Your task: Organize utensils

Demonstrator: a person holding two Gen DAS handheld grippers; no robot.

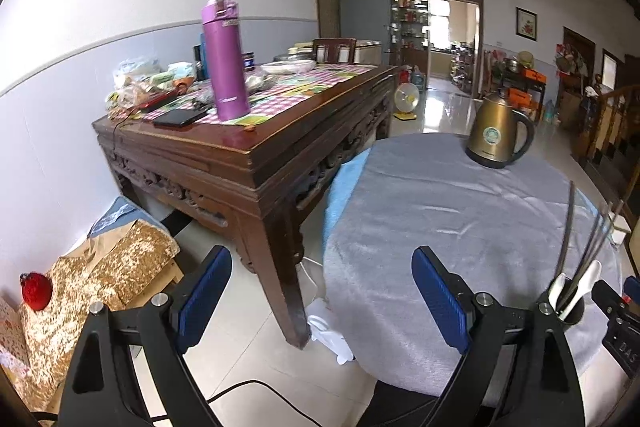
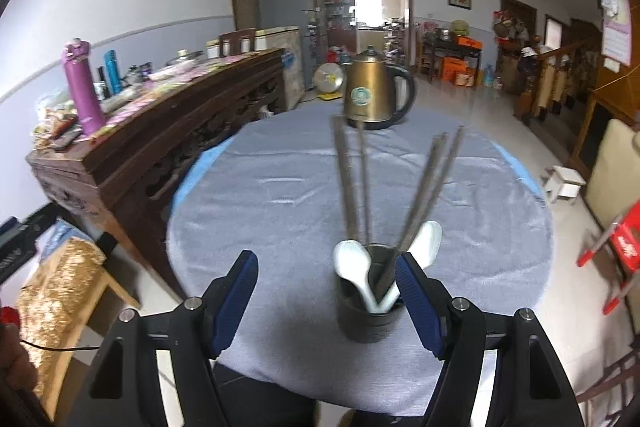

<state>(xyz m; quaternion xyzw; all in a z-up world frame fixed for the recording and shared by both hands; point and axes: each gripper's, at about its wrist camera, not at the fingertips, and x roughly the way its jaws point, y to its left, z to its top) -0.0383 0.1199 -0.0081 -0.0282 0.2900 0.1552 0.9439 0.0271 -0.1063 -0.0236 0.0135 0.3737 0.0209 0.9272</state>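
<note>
Carved dark wood makes up the long table [image 2: 132, 143] on the left, where a glossy purple flask [image 1: 226, 61] stands upright. Beside it, soft grey cloth [image 2: 280, 187] covers the round table. The left gripper [image 1: 322, 301] gapes wide over that table's edge, holding nothing. A brassy kettle [image 2: 374, 91] sits at the far side. The dark cup [image 2: 368, 315] stands near the front, thin chopsticks [image 2: 352, 179] and white spoons [image 2: 352, 263] fanning upward and away. The right gripper [image 2: 326, 303] is spread wide, empty, its right pad just beside the cup.

My left cam looks across the round table's [image 1: 460, 211] left edge, cup [image 1: 570, 309] at 4 o'clock. Right cam faces the cup [image 2: 366, 319] close, dead center. Both share the kettle [image 1: 498, 133] [image 2: 374, 95] at 12.
</note>
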